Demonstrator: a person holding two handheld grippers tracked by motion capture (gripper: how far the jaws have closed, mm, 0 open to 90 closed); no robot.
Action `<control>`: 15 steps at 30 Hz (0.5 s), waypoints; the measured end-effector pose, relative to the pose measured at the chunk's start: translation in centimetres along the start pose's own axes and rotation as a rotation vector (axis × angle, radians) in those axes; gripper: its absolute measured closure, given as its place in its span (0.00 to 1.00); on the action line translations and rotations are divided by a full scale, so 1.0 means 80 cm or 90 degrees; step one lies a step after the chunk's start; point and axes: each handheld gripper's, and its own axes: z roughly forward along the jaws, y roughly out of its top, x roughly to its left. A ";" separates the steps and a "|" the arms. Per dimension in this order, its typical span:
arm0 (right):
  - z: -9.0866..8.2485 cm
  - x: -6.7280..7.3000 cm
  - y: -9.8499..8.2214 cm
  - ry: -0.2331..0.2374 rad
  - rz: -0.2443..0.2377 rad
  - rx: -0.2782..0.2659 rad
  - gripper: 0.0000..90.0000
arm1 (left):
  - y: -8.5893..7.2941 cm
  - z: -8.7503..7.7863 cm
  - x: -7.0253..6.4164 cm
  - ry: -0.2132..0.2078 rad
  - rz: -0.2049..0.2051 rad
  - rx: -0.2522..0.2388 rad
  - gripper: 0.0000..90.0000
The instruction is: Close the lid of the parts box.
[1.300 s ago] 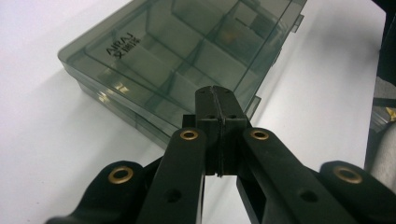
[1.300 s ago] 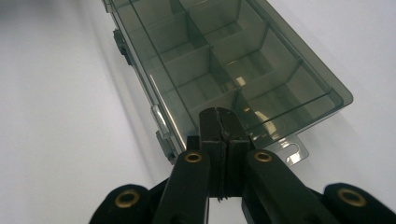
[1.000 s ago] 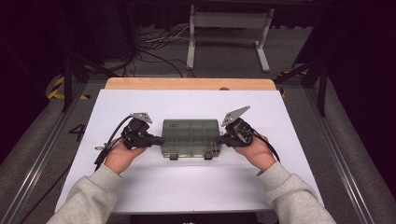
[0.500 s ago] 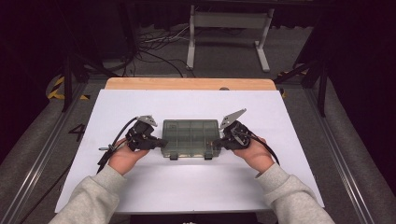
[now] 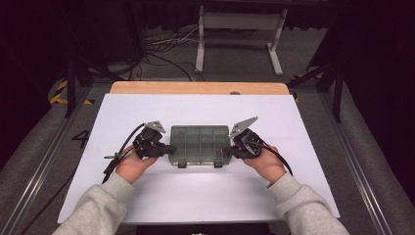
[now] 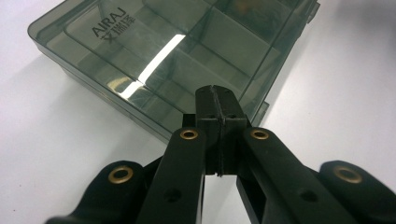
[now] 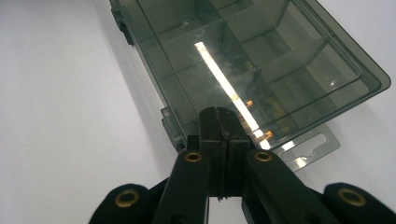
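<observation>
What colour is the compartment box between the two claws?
Smoky translucent grey-green box, lid closed; it shows best in the left gripper view.

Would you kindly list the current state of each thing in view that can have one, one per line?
Compartment box: lid closed, lying flat on the white table, both front latches down as far as visible.
Left gripper: shut, fingers together at the box's left end, nothing between them.
Right gripper: shut, fingers together at the box's right end, nothing between them.
</observation>
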 end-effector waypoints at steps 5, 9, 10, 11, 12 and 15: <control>0.004 0.002 -0.005 -0.010 -0.004 0.007 1.00 | -0.001 0.009 -0.005 0.022 0.014 0.008 1.00; 0.004 0.002 -0.007 -0.008 -0.001 0.000 1.00 | -0.001 0.008 -0.005 0.027 0.018 0.007 1.00; 0.004 0.002 -0.007 -0.008 -0.002 0.001 1.00 | -0.001 0.008 -0.006 0.029 0.018 0.006 1.00; 0.004 0.002 -0.006 -0.010 -0.004 0.003 1.00 | -0.001 0.008 -0.006 0.030 0.020 0.006 1.00; 0.004 0.002 -0.006 -0.010 -0.005 0.004 1.00 | -0.001 0.008 -0.006 0.028 0.019 0.004 0.99; 0.003 0.002 -0.005 -0.004 -0.004 0.004 0.96 | -0.002 0.007 -0.006 0.021 0.024 0.001 0.99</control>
